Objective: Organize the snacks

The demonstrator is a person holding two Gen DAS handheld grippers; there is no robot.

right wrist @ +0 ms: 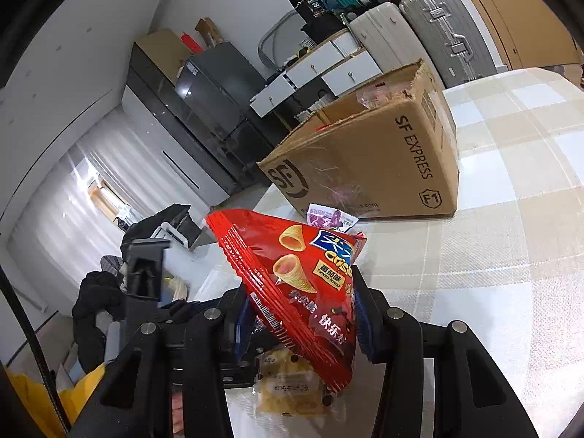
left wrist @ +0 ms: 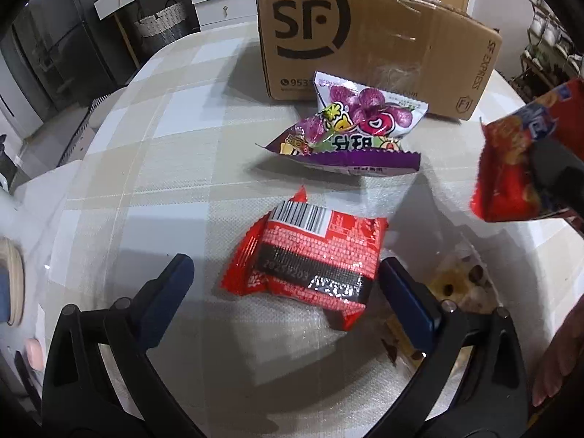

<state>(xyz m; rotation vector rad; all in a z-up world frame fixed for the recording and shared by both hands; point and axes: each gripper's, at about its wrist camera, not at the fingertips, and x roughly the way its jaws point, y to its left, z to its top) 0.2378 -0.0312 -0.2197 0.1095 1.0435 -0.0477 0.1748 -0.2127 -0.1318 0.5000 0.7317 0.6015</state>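
Note:
My left gripper is open, its jaws on either side of a red snack packet lying barcode side up on the checked tablecloth. A purple and white snack bag lies beyond it, in front of the SF cardboard box. My right gripper is shut on a red bag of cone crisps and holds it above the table; the bag also shows in the left wrist view at the right edge. A clear packet of yellow pastry lies below the red bag.
The SF box stands open-topped at the far side of the table. The pastry packet lies right of my left gripper. Drawers, suitcases and a dark cabinet stand beyond the table. A person's hand is at the right edge.

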